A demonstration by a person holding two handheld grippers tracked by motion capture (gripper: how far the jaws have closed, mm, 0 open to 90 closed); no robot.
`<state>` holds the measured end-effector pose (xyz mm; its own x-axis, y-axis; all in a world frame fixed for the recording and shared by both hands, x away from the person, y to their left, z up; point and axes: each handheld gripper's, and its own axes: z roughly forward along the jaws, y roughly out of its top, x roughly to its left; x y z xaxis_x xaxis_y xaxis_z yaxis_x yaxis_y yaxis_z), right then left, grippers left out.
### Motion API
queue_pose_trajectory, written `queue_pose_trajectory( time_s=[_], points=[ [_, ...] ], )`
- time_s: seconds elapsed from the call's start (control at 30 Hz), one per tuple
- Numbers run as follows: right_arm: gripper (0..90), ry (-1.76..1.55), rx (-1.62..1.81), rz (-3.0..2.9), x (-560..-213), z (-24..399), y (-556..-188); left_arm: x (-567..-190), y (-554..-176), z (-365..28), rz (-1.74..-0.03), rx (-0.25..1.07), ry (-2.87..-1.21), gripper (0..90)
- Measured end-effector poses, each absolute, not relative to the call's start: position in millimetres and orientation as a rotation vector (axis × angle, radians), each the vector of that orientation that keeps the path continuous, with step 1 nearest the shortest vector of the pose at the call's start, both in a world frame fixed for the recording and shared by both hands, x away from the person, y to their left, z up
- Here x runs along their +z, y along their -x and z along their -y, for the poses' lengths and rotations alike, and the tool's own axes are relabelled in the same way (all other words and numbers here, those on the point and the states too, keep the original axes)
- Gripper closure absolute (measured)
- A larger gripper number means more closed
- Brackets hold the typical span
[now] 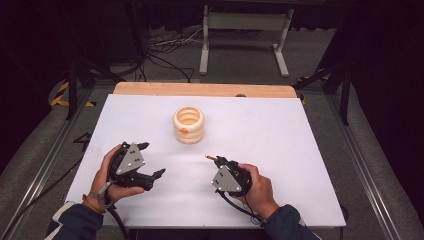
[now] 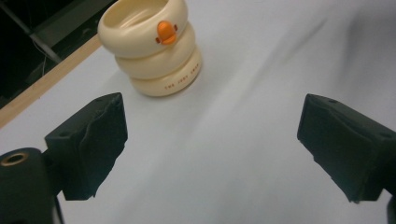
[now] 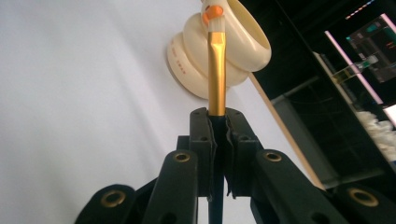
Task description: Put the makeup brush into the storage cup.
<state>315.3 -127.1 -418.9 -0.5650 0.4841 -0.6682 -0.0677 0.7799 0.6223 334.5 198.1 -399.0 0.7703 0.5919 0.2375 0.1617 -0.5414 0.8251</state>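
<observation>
1. Cream holder [image 1: 188, 124]: a cup shaped as three stacked rounded rings, open at the top, with a small orange duck bill on the upper ring and fine dark lettering on the lowest ring. It stands upright on the white table [image 1: 280, 150], toward the far middle of the sheet, near the bare wooden strip at the far edge.
2. Paintbrush [image 3: 216, 70]: a gold metal ferrule flattened at its far end, tipped with pale bristles, on a dark handle.
3. My right tool [image 1: 218, 161]: its jaws are clenched on the paintbrush handle just below the ferrule, so the brush projects forward from them. In the high view the brush tip points up and left toward the holder, with bare table between the two.
4. My left tool [image 1: 150, 160]: its jaws stand wide apart and grip nothing. It lies on the near left of the table; in the left gripper view the holder sits ahead of and beyond the left jaw, well apart from both.
5. The two tools are apart, the holder farther off between them.
</observation>
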Motion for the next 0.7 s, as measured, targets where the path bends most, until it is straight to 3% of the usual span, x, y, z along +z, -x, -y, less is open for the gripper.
queue_pose_trajectory(
  time_s=[0.43,0.7],
  points=[
    [83.8,-0.527,1.193,-2.114,-400,153,-333,-441,-301,-238,-0.723,0.643,-2.081,6.9],
    [83.8,-0.57,1.287,-2.096,-398,158,-342,-445,-302,-256,-0.799,0.547,-1.937,5.9]
  ],
)
